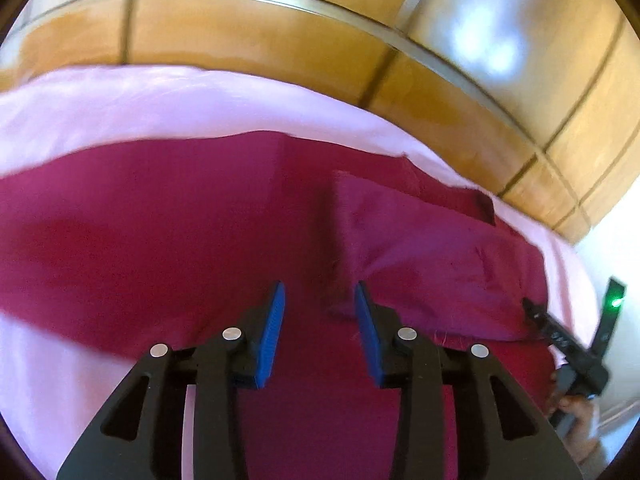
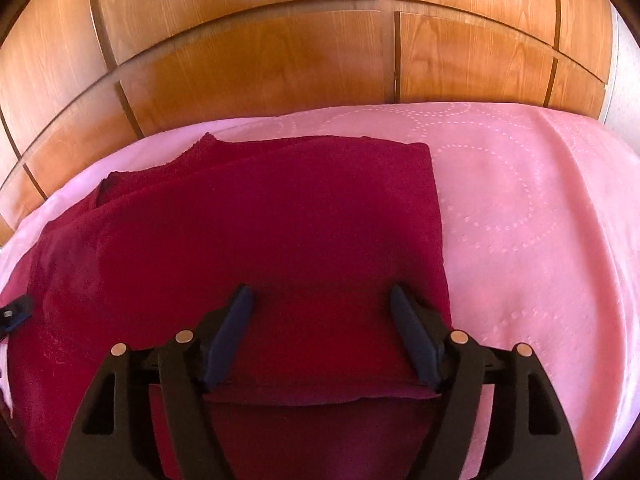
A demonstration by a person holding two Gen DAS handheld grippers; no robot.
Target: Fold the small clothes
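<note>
Two views looked down at one dark red cloth [image 2: 248, 232] spread on a pink sheet [image 2: 520, 216], with wooden panels [image 2: 256, 64] filling the top of each frame.

In the left wrist view, the left gripper [image 1: 320, 300] rose from the bottom centre, its blue pads [image 1: 272, 332] set a moderate gap apart with nothing clamped between them; only cloth [image 1: 160, 240] lay beneath. The cloth covered the middle of the frame, and a folded flap [image 1: 432, 264] of it lay to the right of centre, its near corner just beyond the jaws. The sheet [image 1: 120, 108] showed above and at the lower left. At the right edge, the right gripper [image 1: 536, 312] reached in over the cloth's edge, held by a hand [image 1: 580, 412] at the lower right corner, with a green light [image 1: 616, 302] lit on it. This view was blurred.

In the right wrist view, the right gripper [image 2: 322, 300] stood at the bottom centre with its jaws wide and not pinching anything. The cloth lay across the left and centre, a folded layer's edge [image 2: 320, 398] running between the jaws low in the frame. The cloth's right edge ran just right of the jaws, with bare sheet beyond. A dark bit of the left gripper [image 2: 16, 312] showed at the left edge.
</note>
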